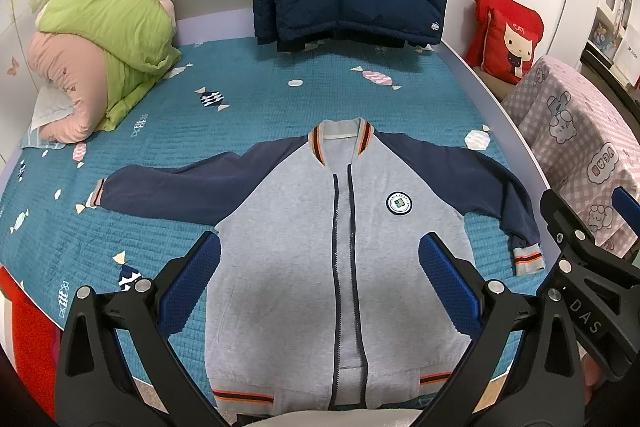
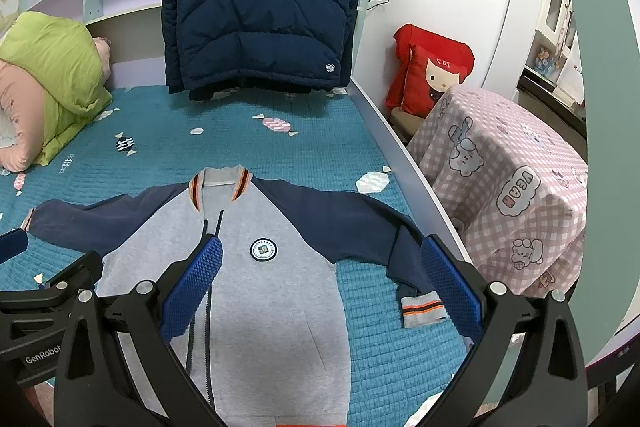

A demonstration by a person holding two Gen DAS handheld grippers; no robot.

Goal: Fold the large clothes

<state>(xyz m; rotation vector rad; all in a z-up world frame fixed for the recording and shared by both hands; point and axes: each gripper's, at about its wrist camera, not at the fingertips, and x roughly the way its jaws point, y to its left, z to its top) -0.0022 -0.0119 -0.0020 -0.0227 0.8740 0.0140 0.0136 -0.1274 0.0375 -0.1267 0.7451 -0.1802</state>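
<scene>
Both grippers, left gripper and right gripper, hover wide-fingered, holding nothing, above the grey zip-front jacket with navy sleeves, spread flat along the teal quilted bed's near edge.

1. The left gripper has two black plastic arms that widen toward the camera, each with a triangular cut-out in it.
2. Its fingers carry blue pads with a fine knurled, dotted texture.
3. Round silver bolt heads sit at the pivots just behind the pads, two on each side.
4. The right gripper is built the same: black arms, blue textured pads, silver pivot bolts.
5. Seen from the left wrist, the right gripper's black body shows small screws and white letters "DAS".
6. Seen from the right wrist, the left gripper's black body bears white lettering "GenRobot", cut off at the arm.
</scene>
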